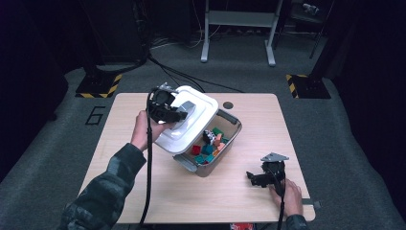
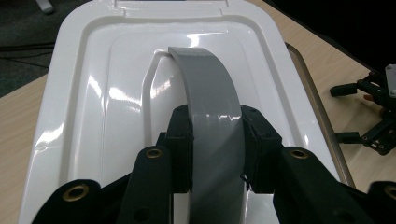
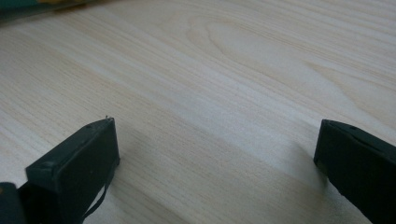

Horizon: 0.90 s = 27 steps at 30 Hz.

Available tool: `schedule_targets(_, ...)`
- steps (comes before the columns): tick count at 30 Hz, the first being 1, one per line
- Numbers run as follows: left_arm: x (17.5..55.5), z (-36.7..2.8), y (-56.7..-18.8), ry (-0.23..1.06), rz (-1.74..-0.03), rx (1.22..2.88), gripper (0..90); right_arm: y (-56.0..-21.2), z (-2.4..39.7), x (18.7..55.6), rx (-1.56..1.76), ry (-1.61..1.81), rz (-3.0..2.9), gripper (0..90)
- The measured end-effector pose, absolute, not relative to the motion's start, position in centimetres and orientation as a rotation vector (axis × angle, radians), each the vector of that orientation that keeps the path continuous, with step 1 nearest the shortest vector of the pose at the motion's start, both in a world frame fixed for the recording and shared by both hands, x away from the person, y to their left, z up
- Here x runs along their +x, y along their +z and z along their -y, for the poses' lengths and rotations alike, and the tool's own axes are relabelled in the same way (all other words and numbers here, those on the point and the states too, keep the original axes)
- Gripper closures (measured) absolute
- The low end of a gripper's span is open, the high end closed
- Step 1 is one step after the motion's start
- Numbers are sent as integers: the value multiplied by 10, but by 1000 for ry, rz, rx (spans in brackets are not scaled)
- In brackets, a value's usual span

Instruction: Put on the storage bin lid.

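Firmly clamped: left gripper (image 2: 217,140) on lid handle (image 2: 210,88).

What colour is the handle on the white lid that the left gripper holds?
Grey. The handle arches over the white lid, best seen in the left gripper view.

The left gripper (image 1: 179,115) is raised and clamped tight, while the right gripper (image 3: 217,154) rests low, apparently gaping.

Dark surroundings, brightly lit table (image 1: 249,191), glare on glossy white lid (image 2: 116,93), slight softness.
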<state>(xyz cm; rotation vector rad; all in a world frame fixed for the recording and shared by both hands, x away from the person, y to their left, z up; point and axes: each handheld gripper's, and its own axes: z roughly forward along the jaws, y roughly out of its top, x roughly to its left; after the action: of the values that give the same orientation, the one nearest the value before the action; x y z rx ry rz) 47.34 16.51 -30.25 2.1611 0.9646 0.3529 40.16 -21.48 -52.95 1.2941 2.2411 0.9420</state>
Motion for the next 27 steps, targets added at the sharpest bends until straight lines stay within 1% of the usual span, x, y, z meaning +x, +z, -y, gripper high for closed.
schedule_targets(13,473,-133,-320,286,-950,2180,675,-530,215,402,1290,942,-2241,0)
schedule_targets(27,481,-107,-341,204,-947,2187,675,-529,215,402,1292,941,-2241,0)
